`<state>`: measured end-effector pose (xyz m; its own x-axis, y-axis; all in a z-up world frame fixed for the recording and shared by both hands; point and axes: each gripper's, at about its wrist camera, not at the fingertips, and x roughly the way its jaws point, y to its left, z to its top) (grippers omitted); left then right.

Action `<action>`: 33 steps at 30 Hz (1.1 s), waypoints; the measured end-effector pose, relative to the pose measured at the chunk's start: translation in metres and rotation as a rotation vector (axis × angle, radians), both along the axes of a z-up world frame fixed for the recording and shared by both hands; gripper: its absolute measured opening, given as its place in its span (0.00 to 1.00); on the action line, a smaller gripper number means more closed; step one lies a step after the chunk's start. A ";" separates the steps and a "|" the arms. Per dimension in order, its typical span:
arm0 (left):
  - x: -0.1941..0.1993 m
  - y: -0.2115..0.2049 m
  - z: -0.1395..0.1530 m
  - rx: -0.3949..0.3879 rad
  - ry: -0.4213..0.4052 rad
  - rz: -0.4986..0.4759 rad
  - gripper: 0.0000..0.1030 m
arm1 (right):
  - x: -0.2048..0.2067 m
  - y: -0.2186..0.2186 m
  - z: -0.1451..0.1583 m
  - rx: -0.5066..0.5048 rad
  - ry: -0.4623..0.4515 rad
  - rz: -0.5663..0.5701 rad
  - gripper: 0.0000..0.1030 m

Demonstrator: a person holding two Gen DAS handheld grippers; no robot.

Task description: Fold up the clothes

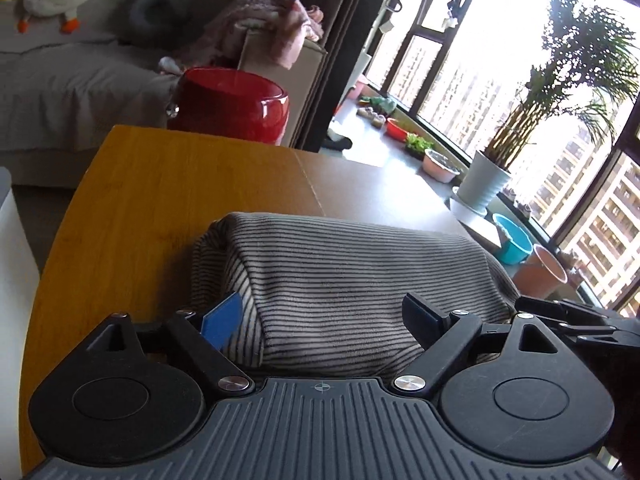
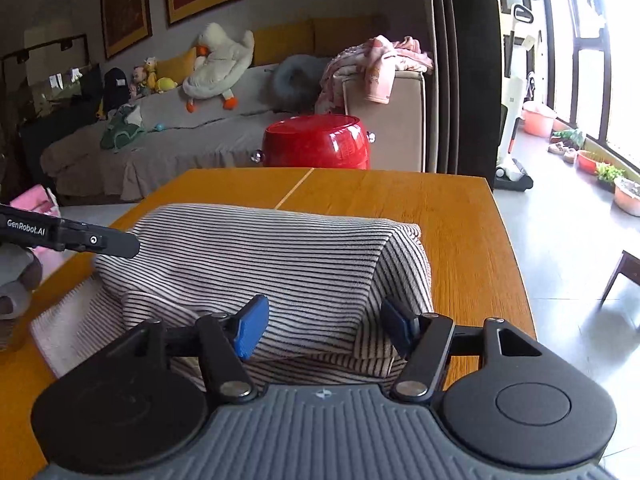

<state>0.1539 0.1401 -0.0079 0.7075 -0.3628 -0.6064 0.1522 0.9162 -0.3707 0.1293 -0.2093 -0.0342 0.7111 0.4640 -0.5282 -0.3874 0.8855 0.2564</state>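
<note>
A grey-and-black striped garment (image 1: 340,272) lies folded in a thick bundle on the wooden table (image 1: 140,208). My left gripper (image 1: 320,320) is open, its blue pads wide apart at the bundle's near edge, with the cloth bulging between them. In the right wrist view the same striped garment (image 2: 280,256) shows a raised fold at its right end and a loose pale edge trailing left. My right gripper (image 2: 324,330) is also open and straddles the near edge of the cloth. The left gripper's black finger (image 2: 100,240) reaches over the garment's left end.
Past the table's far edge stands a red round stool (image 2: 316,142), and behind it a grey sofa (image 2: 168,140) holding plush toys and pink clothes. Potted plants (image 1: 488,180) and basins line the window at right. Bare table (image 2: 460,216) lies beyond and right of the garment.
</note>
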 end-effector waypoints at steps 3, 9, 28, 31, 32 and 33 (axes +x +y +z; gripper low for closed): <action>0.004 0.017 -0.014 -0.041 0.063 0.045 0.82 | -0.006 -0.014 0.001 0.114 0.102 -0.003 0.61; 0.025 0.019 -0.025 -0.077 0.080 0.064 0.82 | 0.008 -0.038 -0.025 0.287 0.268 -0.122 0.61; 0.046 -0.012 -0.031 0.030 0.052 0.080 0.82 | 0.061 -0.010 -0.029 0.137 0.106 -0.255 0.55; 0.050 -0.020 -0.033 0.051 0.040 0.073 0.90 | 0.069 -0.003 -0.032 0.104 0.104 -0.229 0.60; 0.049 -0.022 -0.034 0.066 0.032 0.078 0.90 | 0.073 0.000 -0.032 0.091 0.099 -0.225 0.64; 0.049 -0.024 -0.034 0.081 0.025 0.083 0.90 | 0.077 0.003 -0.032 0.077 0.094 -0.220 0.66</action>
